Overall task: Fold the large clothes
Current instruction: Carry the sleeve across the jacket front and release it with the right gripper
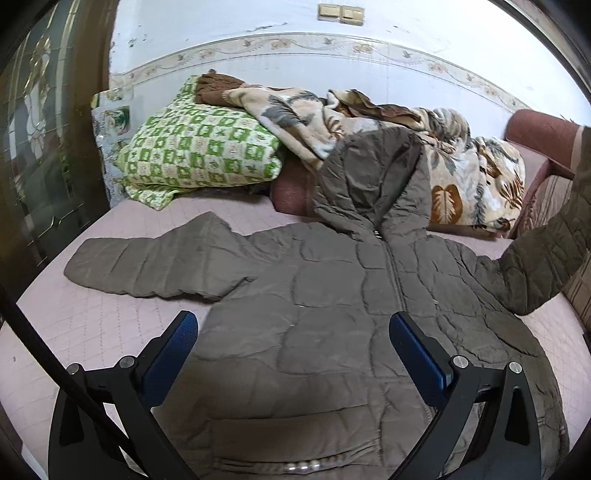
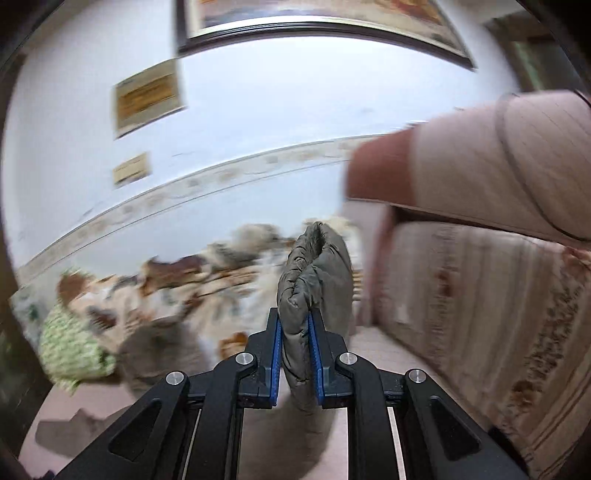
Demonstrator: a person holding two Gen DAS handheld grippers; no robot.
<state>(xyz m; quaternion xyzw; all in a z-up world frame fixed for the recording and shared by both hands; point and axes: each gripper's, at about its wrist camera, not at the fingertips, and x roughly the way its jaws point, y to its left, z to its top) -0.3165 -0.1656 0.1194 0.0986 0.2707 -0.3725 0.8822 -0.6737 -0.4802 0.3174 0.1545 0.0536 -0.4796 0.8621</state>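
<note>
A: What's behind the bed (image 1: 110, 314)?
B: A pale wall (image 1: 221, 22) with a patterned border (image 1: 295, 40) and a switch plate (image 1: 340, 13) high up.
A: And far left?
B: A dark door (image 1: 44, 147) with decorated glass.
A: To the right?
B: A pink sofa arm (image 1: 539, 129). In the blurred right view, a framed picture (image 2: 314, 22) hangs on the wall, two small notices (image 2: 147, 96) lower left.

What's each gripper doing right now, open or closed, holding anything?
Left gripper: open, holding nothing, above the jacket.
Right gripper: closed on the jacket's sleeve, lifted off the bed.
</note>
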